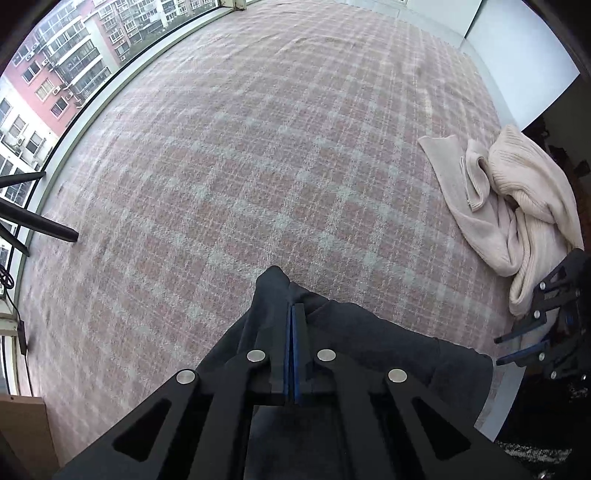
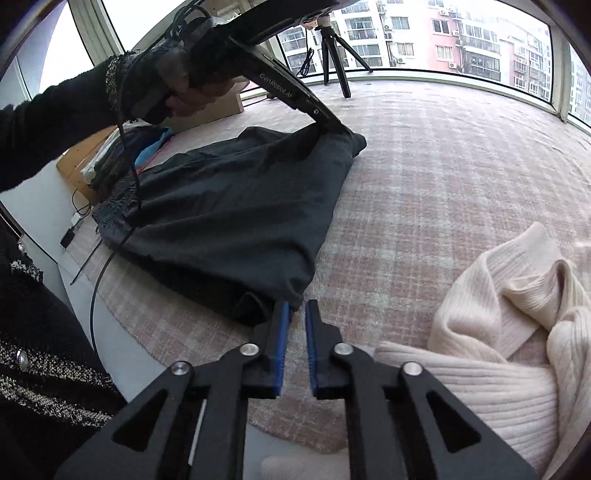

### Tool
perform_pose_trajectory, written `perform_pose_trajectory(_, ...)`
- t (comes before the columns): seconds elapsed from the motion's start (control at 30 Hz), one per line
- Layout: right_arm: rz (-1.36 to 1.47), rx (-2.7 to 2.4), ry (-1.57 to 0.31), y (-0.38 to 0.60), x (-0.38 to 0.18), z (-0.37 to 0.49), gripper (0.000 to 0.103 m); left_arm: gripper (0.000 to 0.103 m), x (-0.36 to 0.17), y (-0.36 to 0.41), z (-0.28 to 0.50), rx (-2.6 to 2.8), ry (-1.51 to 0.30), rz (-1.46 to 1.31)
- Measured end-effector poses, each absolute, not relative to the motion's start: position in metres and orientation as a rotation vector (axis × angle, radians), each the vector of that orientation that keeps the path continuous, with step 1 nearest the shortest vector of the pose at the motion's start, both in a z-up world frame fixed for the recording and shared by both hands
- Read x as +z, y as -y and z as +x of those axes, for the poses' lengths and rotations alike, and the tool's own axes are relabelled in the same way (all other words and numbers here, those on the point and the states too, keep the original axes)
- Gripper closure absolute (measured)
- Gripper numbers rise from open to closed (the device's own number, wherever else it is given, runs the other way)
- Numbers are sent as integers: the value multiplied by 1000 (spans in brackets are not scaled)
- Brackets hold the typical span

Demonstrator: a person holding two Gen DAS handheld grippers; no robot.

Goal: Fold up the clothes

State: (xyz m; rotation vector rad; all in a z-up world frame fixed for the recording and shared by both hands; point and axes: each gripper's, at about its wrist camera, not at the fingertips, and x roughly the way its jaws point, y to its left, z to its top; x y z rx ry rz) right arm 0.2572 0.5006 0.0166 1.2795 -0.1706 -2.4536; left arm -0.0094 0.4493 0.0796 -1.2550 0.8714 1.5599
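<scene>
Left gripper [image 1: 294, 310] clamped tight on a raised corner of the dark garment [image 1: 354, 332], blue pads pressed together with cloth between them. Right gripper [image 2: 295, 314] parted by a narrow gap, holding nothing, tips just beside the near edge of the dark garment [image 2: 236, 206] without clear contact.

Lying on a pink and grey plaid bed cover [image 1: 258, 155], the dark garment spread in a rough triangle, 1 corner lifted toward the window side, another part trailing over the near bed edge. Cream ribbed sweater [image 2: 509, 332] crumpled in a heap just beside the right gripper, on its far side from the dark garment, not touching that garment. Same sweater [image 1: 517, 199] seen from the left wrist at the right rim of the bed.

Behind the left gripper, a black tripod [image 2: 332, 48] standing by the window [image 2: 443, 33], with a cardboard box [image 2: 221, 103] near it. Thin black cable [image 2: 110, 254] hanging from the left hand [image 2: 181, 85] across the dark garment. Folded stack of clothes [image 2: 110, 162] beside the bed, partly hidden.

Broad open stretch of bed cover between the dark garment and the window.

Count: 2 garments on the bed, 2 grippers, 1 tripod.
</scene>
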Motion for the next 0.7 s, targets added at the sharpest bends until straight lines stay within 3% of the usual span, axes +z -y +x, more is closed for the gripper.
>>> perform_pose_trajectory(0.03,1279,-2449,161,-499,16,255,78,103,80,-449,-9,1558,-870,-1255)
perform_pose_trajectory(0.17,1277,-2432,122,-491,13,245,78,103,82,-445,-8,1555,-872,-1249)
perform_pose_trajectory(0.2,1277,-2428,113,-490,12,242,83,103,83,-446,-8,1557,-873,-1245)
perform_pose_trajectory(0.23,1276,-2423,103,-488,11,240,99,103,83,-448,-9,1565,-870,-1237)
perform_pose_trajectory(0.7,1261,-2436,107,-493,18,265,101,103,101,-424,-48,1614,-649,-1312)
